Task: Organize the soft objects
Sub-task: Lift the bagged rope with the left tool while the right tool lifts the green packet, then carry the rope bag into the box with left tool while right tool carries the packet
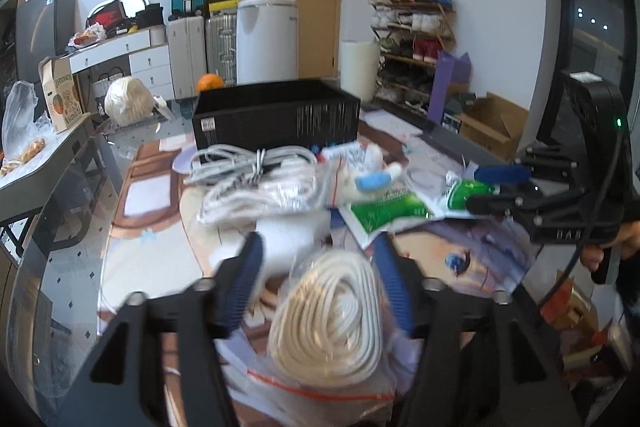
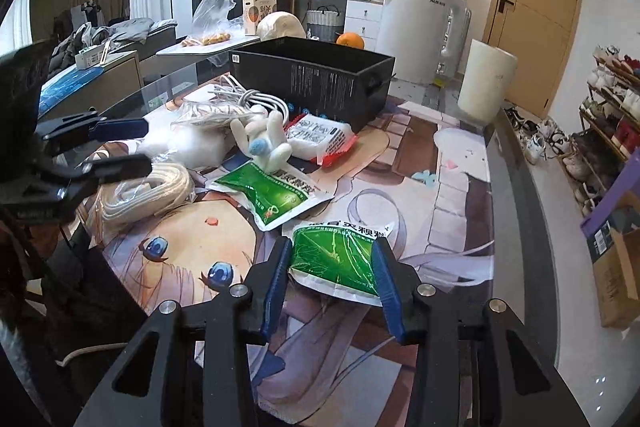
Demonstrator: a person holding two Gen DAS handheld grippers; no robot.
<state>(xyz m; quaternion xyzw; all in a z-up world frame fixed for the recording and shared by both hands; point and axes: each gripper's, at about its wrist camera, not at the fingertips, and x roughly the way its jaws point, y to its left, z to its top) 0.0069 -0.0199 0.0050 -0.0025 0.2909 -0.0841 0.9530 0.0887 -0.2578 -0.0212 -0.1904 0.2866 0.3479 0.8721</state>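
Clutter point(image 2: 256, 143) before black box point(image 2: 320, 75)

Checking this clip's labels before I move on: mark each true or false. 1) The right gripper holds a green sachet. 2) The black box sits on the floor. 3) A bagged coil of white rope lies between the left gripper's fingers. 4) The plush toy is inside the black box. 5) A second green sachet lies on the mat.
1) True: the right gripper has its fingers on a green sachet.
2) False: the black box stands on the table.
3) True: the bagged coil of white rope lies between the fingers of the left gripper.
4) False: the plush toy lies on the mat, in front of the box.
5) True: second green sachet.
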